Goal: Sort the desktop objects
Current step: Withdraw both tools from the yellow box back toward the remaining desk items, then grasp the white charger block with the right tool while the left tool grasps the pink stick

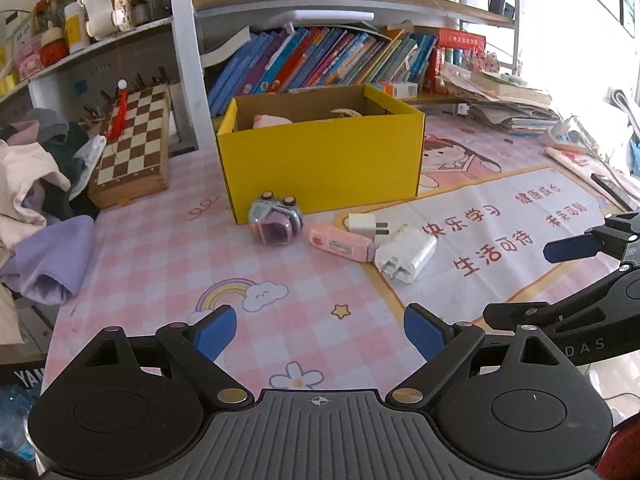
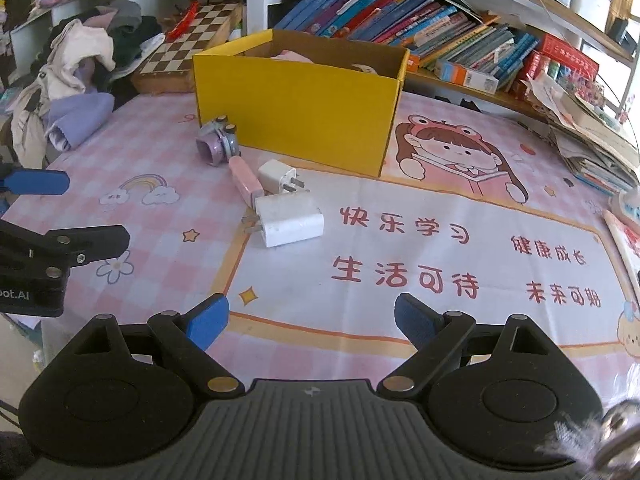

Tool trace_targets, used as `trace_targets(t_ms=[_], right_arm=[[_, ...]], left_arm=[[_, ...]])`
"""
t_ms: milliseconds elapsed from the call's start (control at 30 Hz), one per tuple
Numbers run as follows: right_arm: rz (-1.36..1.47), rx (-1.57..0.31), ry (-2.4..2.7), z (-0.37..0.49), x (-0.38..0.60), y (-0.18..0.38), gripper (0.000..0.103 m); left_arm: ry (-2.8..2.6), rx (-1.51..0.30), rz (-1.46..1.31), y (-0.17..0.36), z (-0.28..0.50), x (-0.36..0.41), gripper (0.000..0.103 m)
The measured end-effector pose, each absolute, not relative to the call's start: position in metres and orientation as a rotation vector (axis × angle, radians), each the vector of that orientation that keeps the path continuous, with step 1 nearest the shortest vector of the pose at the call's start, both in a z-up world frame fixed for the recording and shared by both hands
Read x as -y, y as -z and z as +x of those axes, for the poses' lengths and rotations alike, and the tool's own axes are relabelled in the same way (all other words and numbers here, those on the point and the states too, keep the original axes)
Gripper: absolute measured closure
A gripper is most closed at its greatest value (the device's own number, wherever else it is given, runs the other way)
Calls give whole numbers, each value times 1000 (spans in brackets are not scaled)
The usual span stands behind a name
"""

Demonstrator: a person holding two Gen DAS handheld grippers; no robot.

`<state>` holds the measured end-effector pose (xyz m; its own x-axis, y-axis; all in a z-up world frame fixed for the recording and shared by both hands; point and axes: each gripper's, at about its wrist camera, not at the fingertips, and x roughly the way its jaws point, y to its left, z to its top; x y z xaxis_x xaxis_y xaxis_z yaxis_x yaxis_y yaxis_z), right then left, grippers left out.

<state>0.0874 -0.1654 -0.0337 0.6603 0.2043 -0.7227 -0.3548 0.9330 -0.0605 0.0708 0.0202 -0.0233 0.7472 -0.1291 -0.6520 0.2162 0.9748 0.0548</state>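
A yellow cardboard box stands on the pink desk mat, with pink items inside. In front of it lie a purple toy camera, a pink rectangular case, a small white plug and a large white charger. My left gripper is open and empty, hovering over the mat short of these objects. My right gripper is open and empty, to the right of the left one; its blue fingertip shows in the left wrist view.
A chessboard box and a heap of clothes lie at the left. Leaning books fill the shelf behind the box. Stacked papers and a power strip sit at the right.
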Motion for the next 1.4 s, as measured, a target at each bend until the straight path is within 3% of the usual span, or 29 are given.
trace_targets(t_ms=[1400], right_arm=[[-291,-818,-504,170,148,42,19]], left_arm=[[122,-737,113,31,126,-14,10]])
